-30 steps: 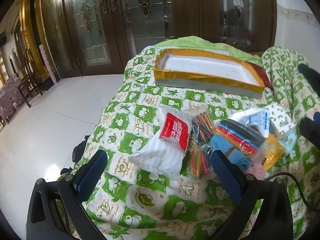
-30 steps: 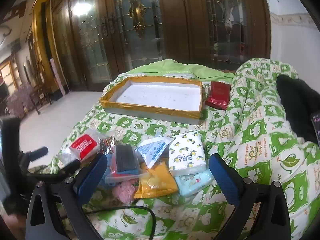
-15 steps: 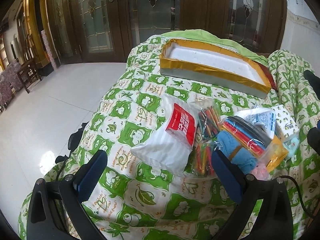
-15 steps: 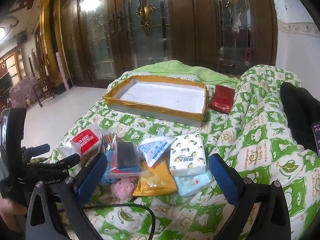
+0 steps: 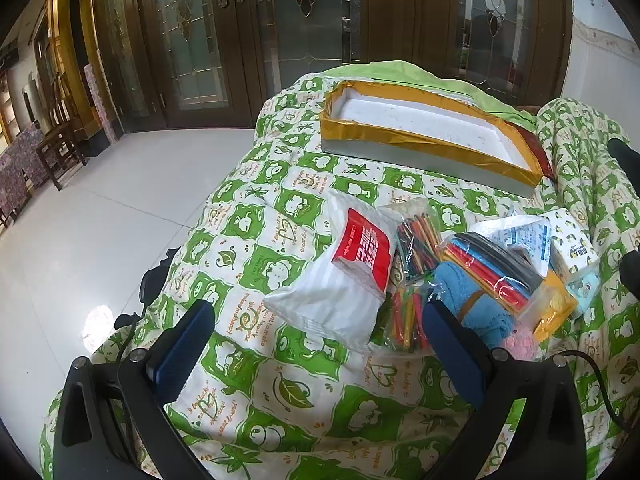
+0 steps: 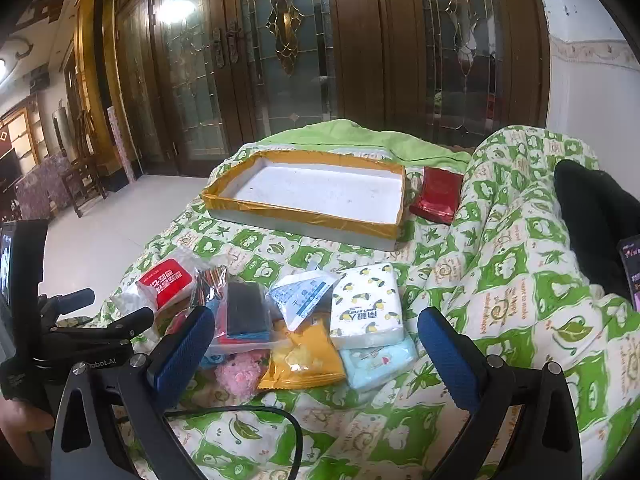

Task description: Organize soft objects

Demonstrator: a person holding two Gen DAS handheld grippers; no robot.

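A: Item one, left gripper [image 5: 316, 332]. State?

B: Jaws spread wide, nothing between them. Lower centre of the left wrist view, over the green-and-white patterned quilt [image 5: 280, 392]. Just beyond its tips: white striped soft pack with a red label [image 5: 340, 284].

A: Item two, right gripper [image 6: 316, 334]?

B: Likewise agape and empty, lower centre of its own view. Beyond it: yellow foil snack bag [image 6: 304, 356], pale blue soft pack [image 6: 376, 362], white tissue pack printed with lemons [image 6: 366, 306]. Further left: clear bag of coloured sheets with a black pad [image 6: 244, 316], pink fluffy item [image 6: 240, 370], possibly a toy; too small to tell.

A: Destination?

B: Presumably the shallow white foam tray edged in gold tape [image 6: 296, 211], upper centre, nothing in it, well apart from the pile.

A: Handling note?

B: Take the outermost pack first. Straddle its narrow width, close gently, since soft packs crush and slip. Lift clear before carrying to the tray.
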